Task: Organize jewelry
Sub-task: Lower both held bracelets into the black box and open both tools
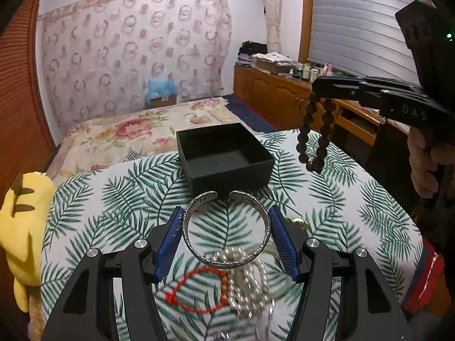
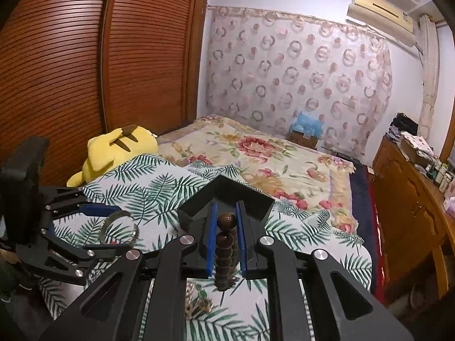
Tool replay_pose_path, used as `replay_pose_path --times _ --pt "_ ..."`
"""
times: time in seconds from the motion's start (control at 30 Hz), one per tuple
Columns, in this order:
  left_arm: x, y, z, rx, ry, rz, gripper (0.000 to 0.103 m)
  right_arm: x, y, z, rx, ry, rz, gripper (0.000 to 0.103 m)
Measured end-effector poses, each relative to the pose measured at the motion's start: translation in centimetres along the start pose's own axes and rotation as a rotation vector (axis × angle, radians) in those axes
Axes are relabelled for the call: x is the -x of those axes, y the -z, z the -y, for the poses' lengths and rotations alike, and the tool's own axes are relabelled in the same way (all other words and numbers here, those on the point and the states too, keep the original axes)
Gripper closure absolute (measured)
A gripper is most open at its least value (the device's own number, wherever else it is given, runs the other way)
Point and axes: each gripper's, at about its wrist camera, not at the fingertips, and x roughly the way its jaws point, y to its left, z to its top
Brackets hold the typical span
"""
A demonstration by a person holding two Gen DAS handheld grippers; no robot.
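Note:
An open black box [image 1: 224,156] sits on the palm-leaf cloth [image 1: 113,193]; it shows in the right wrist view [image 2: 227,196] too. My left gripper [image 1: 226,221] is shut on a silver cuff bangle [image 1: 227,258], held above the cloth just short of the box. My right gripper [image 2: 226,210] is shut on a dark wooden bead bracelet [image 2: 226,253], which hangs from it to the right of the box in the left wrist view [image 1: 315,139]. A red cord bracelet [image 1: 199,289] and a pearl bracelet [image 1: 250,278] lie on the cloth below the bangle.
A yellow plush toy [image 1: 22,216] lies at the cloth's left edge. Small gold and green pieces [image 2: 202,301] lie on the cloth under my right gripper. A flowered bedspread [image 2: 256,153] lies beyond, and a wooden cabinet [image 2: 412,199] stands on the right.

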Motion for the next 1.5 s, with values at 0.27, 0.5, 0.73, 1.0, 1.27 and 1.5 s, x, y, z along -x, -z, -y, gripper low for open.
replay_pose_path --times 0.27,0.5,0.73,1.0,1.27,1.5 --pt "-2.9 -2.3 -1.1 0.016 -0.011 -0.019 0.045 -4.1 -1.8 1.8 -0.027 -0.047 0.000 0.088" --pt "-5.7 -5.0 -2.1 0.025 -0.023 -0.032 0.045 -8.4 -2.3 3.6 -0.050 -0.101 -0.019 0.088" --pt "-9.1 -6.6 -2.0 0.009 -0.021 -0.070 0.045 -11.8 -0.8 4.4 -0.065 -0.130 -0.070 0.088" --pt "-12.5 -7.4 -1.4 -0.025 -0.024 -0.122 0.045 -11.7 0.5 6.2 -0.095 -0.083 -0.070 0.084" --pt "-11.6 -7.8 -1.3 -0.015 -0.018 -0.089 0.038 -9.9 1.7 6.3 -0.094 -0.063 -0.072 0.084" --pt "-8.3 -6.6 -1.4 -0.009 -0.012 -0.057 0.038 -7.3 3.3 4.5 -0.101 -0.059 -0.061 0.084"
